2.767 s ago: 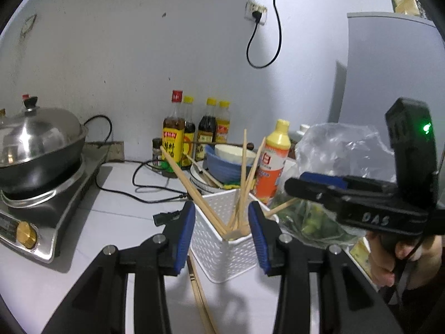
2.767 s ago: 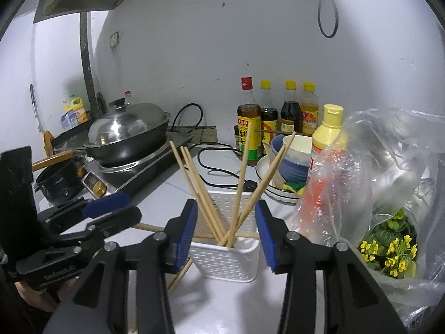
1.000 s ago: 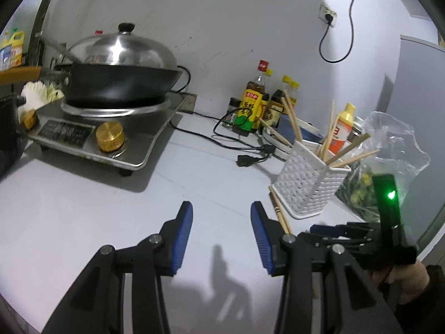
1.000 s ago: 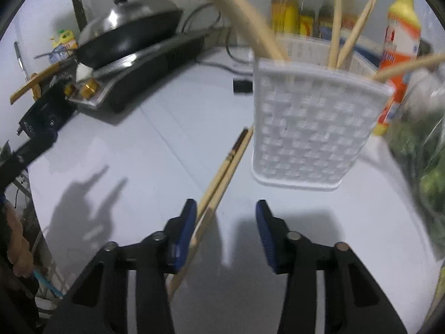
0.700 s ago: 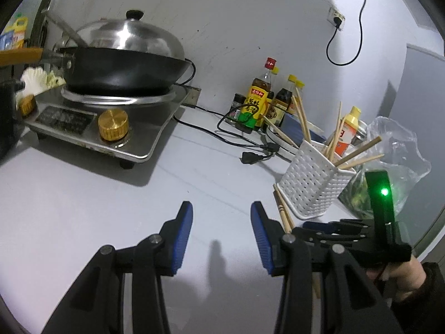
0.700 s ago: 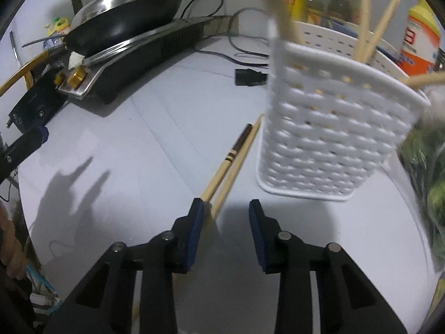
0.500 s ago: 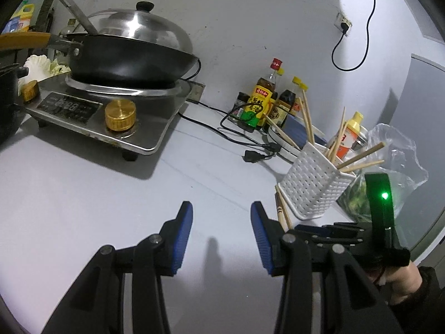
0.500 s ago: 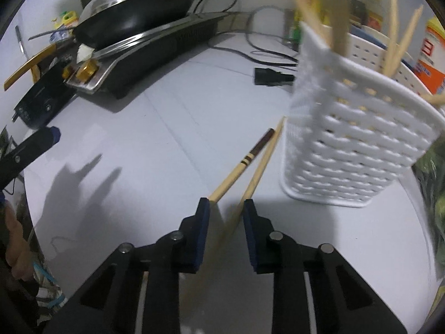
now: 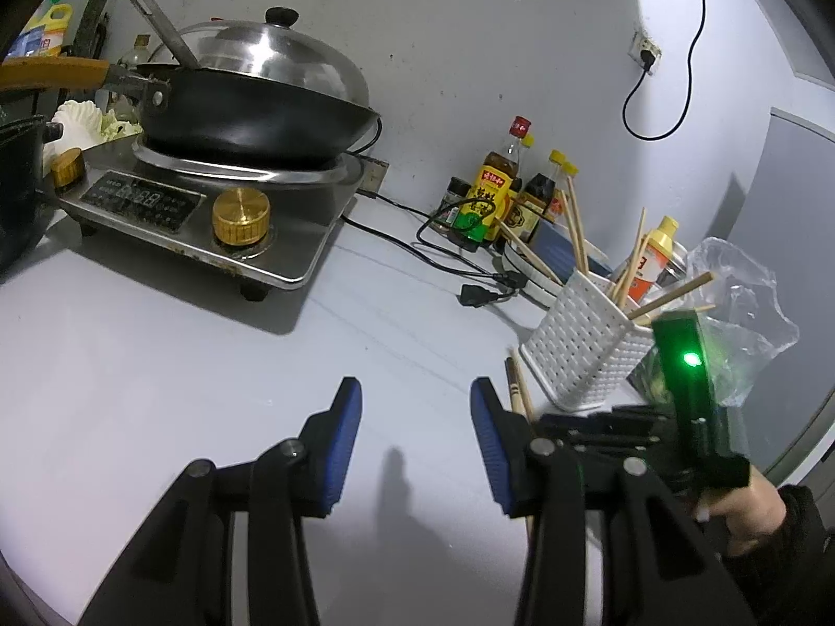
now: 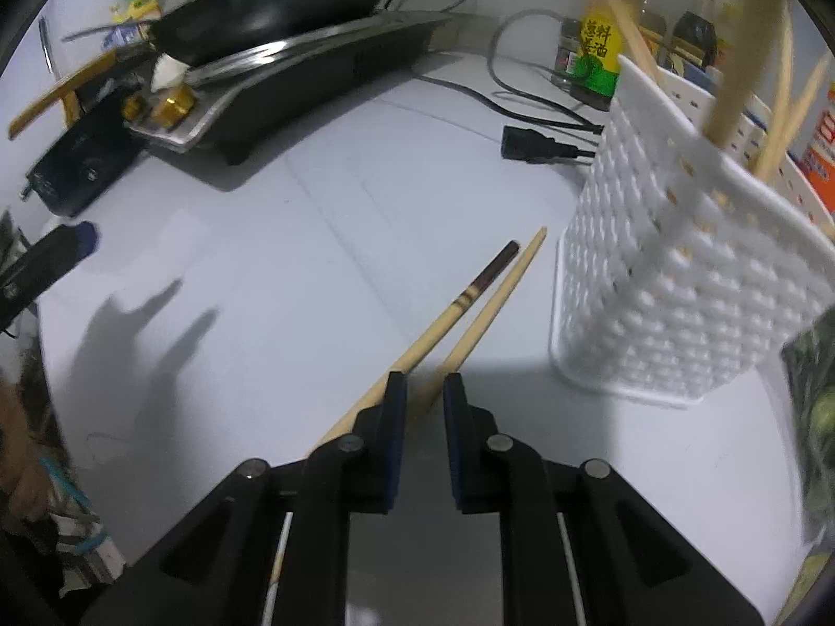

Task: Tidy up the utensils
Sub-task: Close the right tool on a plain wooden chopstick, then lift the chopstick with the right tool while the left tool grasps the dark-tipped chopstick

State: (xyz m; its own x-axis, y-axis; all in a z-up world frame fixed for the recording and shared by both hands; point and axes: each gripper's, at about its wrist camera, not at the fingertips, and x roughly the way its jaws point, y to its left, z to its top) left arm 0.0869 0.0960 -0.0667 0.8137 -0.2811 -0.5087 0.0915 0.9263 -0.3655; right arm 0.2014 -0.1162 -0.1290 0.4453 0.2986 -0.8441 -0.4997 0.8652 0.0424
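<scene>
Two loose chopsticks (image 10: 469,313) lay side by side on the white worktop (image 10: 313,240), running from the lower centre of the right wrist view up toward the middle, their far tips just beside the foot of the white perforated holder (image 10: 678,287) at the right of the frame. That holder already carried several chopsticks standing at a slant, so these two were most likely the stragglers left to be put away.

The right gripper (image 10: 420,396) sat low over the near part of the pair, its blue-padded jaws drawn in to a narrow gap. The plain chopstick ran into that gap, while the dark-tipped one passed just outside the left pad. Whether the pads were already pinching the wood could not be told from this view; the narrow gap suggested a closing grasp on a single stick rather than both. Taking it well back from the tip would leave a long free end to steer into the holder.

In the left wrist view the left gripper (image 9: 415,420) hovered at lower centre over bare worktop with its jaws wide apart, holding nothing, probably kept clear so as not to crowd the pick. The holder (image 9: 589,349) stood to the right of that frame, with the wok on its cooker (image 9: 209,208) at upper left, well apart from the work.
</scene>
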